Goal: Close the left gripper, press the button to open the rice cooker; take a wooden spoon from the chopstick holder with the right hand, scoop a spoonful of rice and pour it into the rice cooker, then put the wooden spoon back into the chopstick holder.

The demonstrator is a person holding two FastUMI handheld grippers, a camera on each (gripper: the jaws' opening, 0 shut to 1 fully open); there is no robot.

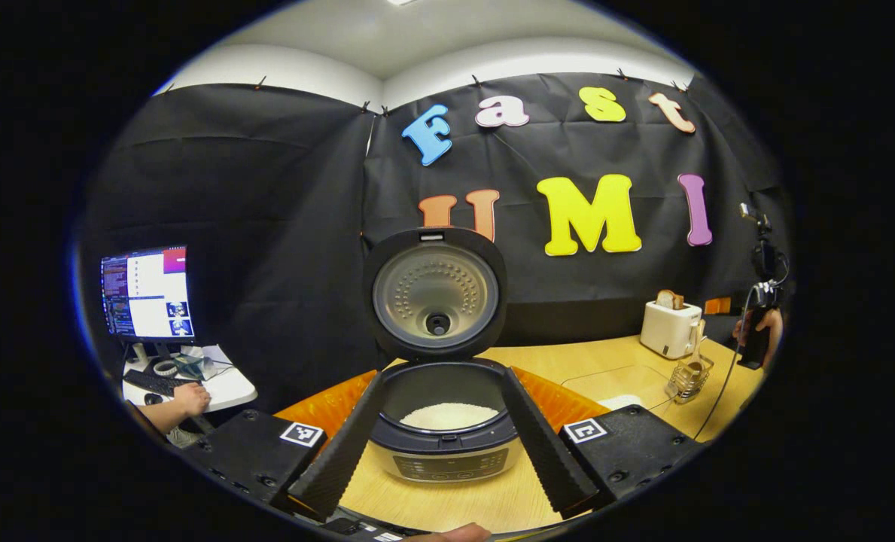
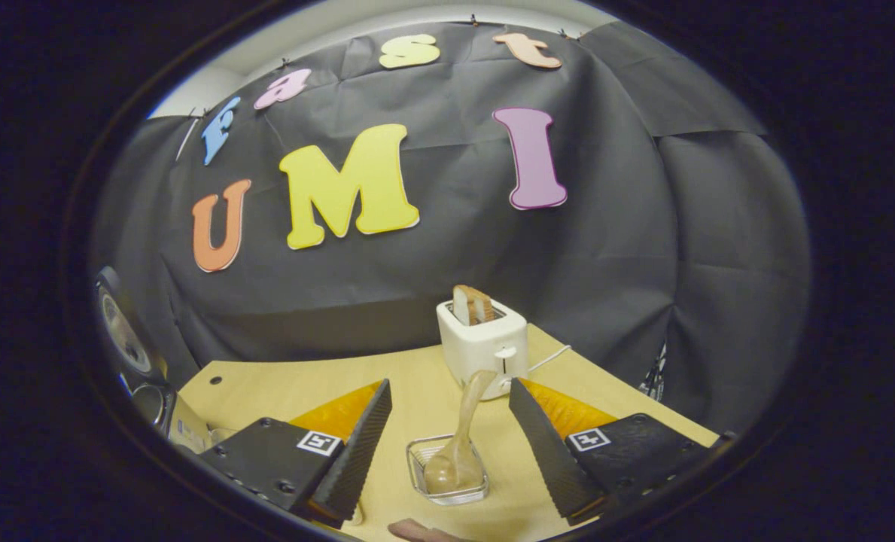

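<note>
The cooker (image 1: 447, 444) is sitting on the worktop (image 1: 605, 369) with its lid (image 1: 434, 293) standing up and open, and white rice (image 1: 449, 415) is lying in the pot. The left hand-held gripper (image 1: 444, 444) is hovering just in front of the cooker with its fingers spread wide, one on each side of the body, not touching it as far as I can tell.

Off to the side, the spoon (image 2: 458, 444) is standing in the holder (image 2: 447, 474), bowl end down and handle leaning up toward the toaster (image 2: 483, 346). A slice of bread (image 2: 473, 303) is sticking out of the toaster's slot. The right hand-held gripper (image 2: 447, 444) is facing the holder with its fingers wide apart, the holder lying between them and neither finger pressing on the spoon.

From the left gripper view the holder (image 1: 689, 376) is sitting just beside the toaster (image 1: 671, 327), well apart from the cooker. Far to the left a hand (image 1: 191, 399) is resting near a keyboard (image 1: 153, 382) below a lit monitor (image 1: 147, 293)
</note>
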